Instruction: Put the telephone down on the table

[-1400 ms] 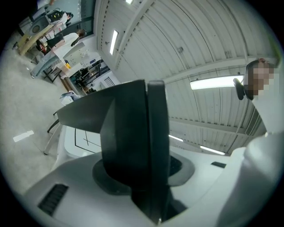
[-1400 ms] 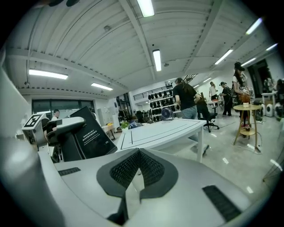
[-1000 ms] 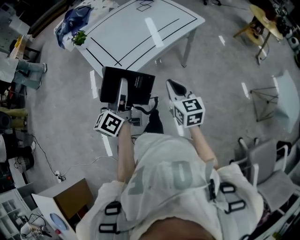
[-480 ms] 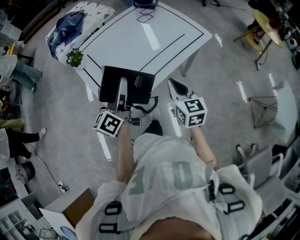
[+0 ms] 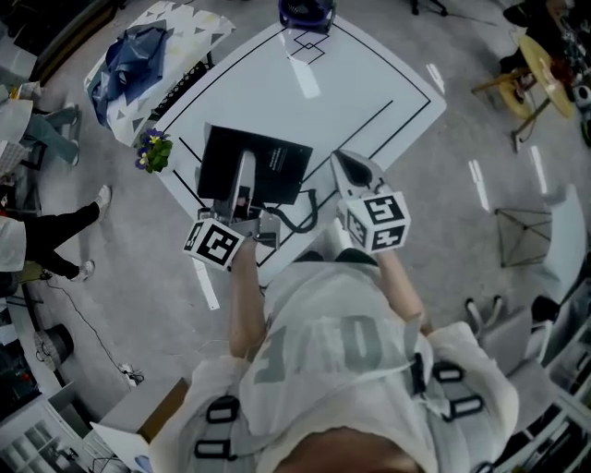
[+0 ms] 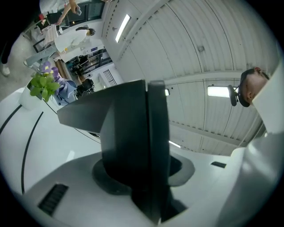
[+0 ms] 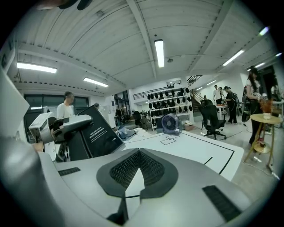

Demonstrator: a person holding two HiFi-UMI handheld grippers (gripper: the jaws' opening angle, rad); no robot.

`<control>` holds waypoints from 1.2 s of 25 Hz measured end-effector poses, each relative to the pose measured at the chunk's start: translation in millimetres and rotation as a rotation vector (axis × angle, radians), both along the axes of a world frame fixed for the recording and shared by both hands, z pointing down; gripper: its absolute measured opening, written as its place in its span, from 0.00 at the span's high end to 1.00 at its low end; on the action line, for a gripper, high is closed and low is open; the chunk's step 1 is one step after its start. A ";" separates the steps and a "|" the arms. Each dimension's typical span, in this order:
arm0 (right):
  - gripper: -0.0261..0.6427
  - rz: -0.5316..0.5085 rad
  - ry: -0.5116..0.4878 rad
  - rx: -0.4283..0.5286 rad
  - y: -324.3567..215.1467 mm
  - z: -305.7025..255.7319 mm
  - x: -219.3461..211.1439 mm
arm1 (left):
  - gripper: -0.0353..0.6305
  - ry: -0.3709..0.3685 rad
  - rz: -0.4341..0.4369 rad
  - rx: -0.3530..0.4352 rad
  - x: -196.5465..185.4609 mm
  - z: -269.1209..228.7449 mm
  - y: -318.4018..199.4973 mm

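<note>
Telephone clamped edge-on, left gripper view; head view shows white print.

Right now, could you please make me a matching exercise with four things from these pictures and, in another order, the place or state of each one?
Things:
1. telephone
2. flower pot
3. fan
4. right gripper

Places or states:
A. jaws together, nothing between them
B. far end of the table
C. clamped in the left gripper
D. left corner of the table, in the head view

Pairs: 1-C, 2-D, 3-B, 4-A
</note>
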State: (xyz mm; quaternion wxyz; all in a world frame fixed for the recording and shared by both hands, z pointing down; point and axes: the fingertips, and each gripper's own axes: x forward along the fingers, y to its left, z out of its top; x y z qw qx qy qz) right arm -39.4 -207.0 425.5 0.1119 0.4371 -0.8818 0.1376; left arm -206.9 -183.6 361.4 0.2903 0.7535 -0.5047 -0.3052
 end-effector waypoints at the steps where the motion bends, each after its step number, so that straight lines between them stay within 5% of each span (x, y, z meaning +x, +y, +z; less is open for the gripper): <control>1: 0.95 -0.003 0.001 -0.004 -5.3 1.3 -4.1 | 0.70 0.001 0.001 -0.003 -3.1 0.7 -6.5; 14: 0.95 -0.059 0.003 0.037 -45.6 4.0 -13.9 | 0.70 0.030 0.009 -0.067 5.5 21.1 -43.1; 30: 0.95 -0.098 -0.006 -0.001 -47.0 12.4 1.8 | 0.70 -0.037 0.017 -0.179 18.8 35.9 -53.2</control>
